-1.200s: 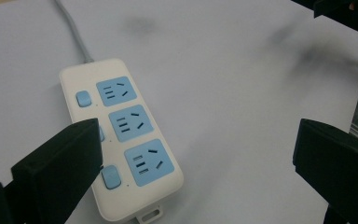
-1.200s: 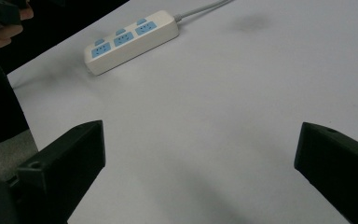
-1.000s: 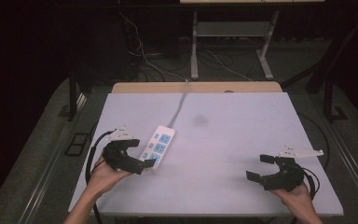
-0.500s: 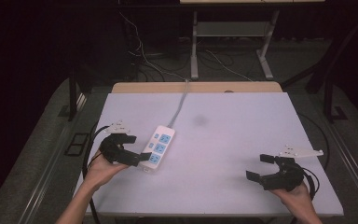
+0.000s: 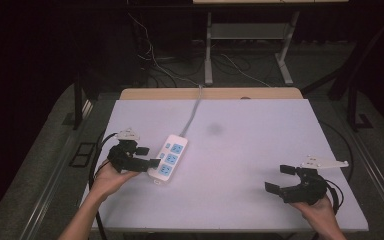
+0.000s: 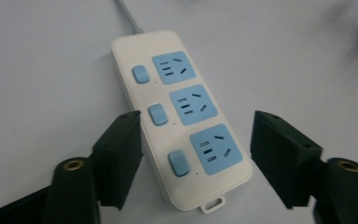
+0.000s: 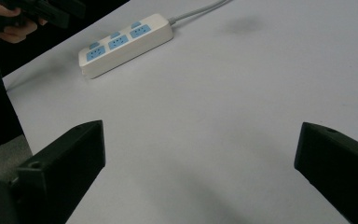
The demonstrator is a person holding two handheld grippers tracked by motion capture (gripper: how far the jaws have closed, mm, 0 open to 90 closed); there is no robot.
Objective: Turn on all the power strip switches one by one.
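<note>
On the left side of the white table (image 5: 260, 150), a white power strip (image 5: 169, 158) lies flat at a slant, and the left gripper (image 5: 147, 156) has its tips right at the strip's near end. From the left gripper view the jaws stand spread wide, one on each side of the power strip (image 6: 182, 116), and you can see bare table between each jaw and the casing, so nothing is clamped. Three blue sockets (image 6: 195, 104) run down the strip's face (each with a small blue switch (image 6: 158, 114) beside it), and a little hanging tab (image 6: 213, 204) pokes out of the near end. A grey cable (image 5: 194, 111) leaves the strip's far end and runs off towards the back edge of the table.

Over on the right, well apart from all that, the right gripper (image 5: 281, 181) sits in the person's right hand (image 5: 320, 207) near the front corner. Its jaws are spread too, with nothing between them but open tabletop. The right gripper view looks across the surface at the power strip (image 7: 126, 43) lying far off, with the left hand (image 7: 7, 21) in the upper corner. A faint dark smudge (image 5: 214, 130) marks the table near its middle.
</note>
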